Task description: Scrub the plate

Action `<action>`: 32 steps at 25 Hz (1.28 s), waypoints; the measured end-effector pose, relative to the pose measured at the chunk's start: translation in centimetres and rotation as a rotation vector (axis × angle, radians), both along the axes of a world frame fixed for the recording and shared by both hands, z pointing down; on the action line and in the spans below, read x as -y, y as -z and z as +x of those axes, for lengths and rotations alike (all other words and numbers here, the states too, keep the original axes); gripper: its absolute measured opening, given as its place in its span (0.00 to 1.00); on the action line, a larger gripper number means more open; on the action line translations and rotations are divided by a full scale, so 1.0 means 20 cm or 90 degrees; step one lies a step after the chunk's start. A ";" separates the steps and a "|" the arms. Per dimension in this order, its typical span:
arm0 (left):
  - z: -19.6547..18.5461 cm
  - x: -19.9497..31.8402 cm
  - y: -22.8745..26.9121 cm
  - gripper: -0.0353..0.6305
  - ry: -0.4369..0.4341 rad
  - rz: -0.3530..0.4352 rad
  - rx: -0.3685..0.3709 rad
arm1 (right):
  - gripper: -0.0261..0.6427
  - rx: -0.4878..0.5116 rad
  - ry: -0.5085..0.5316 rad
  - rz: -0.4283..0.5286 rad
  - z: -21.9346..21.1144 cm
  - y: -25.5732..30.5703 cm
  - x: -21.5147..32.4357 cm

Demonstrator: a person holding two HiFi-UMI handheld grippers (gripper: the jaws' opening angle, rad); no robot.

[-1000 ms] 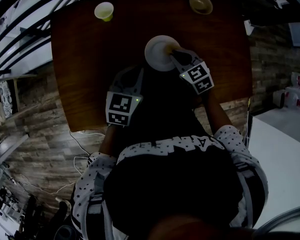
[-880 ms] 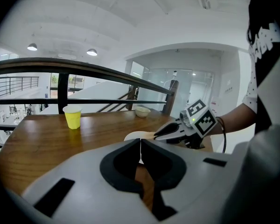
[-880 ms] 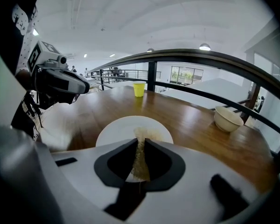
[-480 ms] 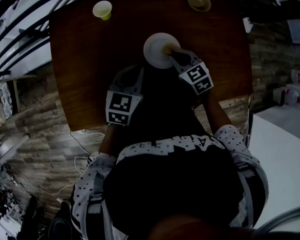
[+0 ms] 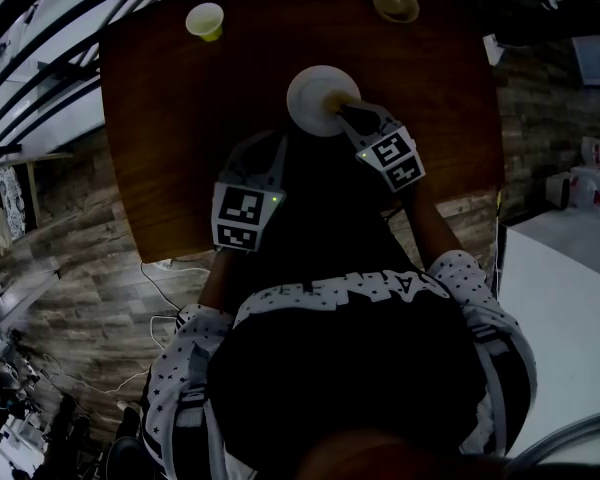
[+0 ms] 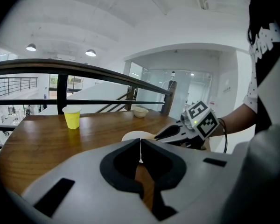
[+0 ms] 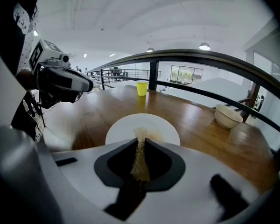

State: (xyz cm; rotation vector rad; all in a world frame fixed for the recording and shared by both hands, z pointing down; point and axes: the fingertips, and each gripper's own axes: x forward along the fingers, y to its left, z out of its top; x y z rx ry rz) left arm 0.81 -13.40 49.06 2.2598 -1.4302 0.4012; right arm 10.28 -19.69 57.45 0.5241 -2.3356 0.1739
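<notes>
Scarcely anything moved since a second ago: right gripper (image 5: 345, 103) kept at the lower right edge of the plate (image 5: 313, 93), whole head view slid slightly up and left.

Plate: white, round, flat on the dark wooden table (image 5: 180, 148), upper centre of the head view; in the right gripper view, mid-frame just beyond the jaws.

Right gripper: jaws clenched on a tan scrub pad (image 7: 139, 146), pad tip on the near part of the plate, brownish smear just beside it.

Left gripper (image 5: 267, 148): below and left of the plate, near it but apart. Jaws pressed together tip to tip in the left gripper view, nothing between them.

Yellow cup (image 5: 204, 20): upright, upper left of the head view, well apart from the plate.

Pale bowl (image 5: 394, 1): upper right, at the far table edge.

Dark railing (image 6: 84, 69): behind the table, across the upper half of the left gripper view.
</notes>
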 end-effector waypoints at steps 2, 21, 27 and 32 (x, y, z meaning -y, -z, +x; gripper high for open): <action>0.00 0.00 0.00 0.07 -0.001 0.000 -0.001 | 0.11 0.000 -0.002 -0.001 0.00 0.00 0.00; -0.02 -0.02 0.01 0.07 -0.023 0.005 -0.008 | 0.11 -0.004 -0.021 -0.003 0.01 0.00 -0.08; -0.03 -0.01 0.03 0.07 -0.015 0.001 -0.048 | 0.11 -0.002 -0.029 -0.006 0.01 0.00 -0.09; -0.04 -0.01 0.07 0.07 0.013 0.004 -0.036 | 0.11 -0.001 -0.015 -0.002 0.03 0.01 -0.11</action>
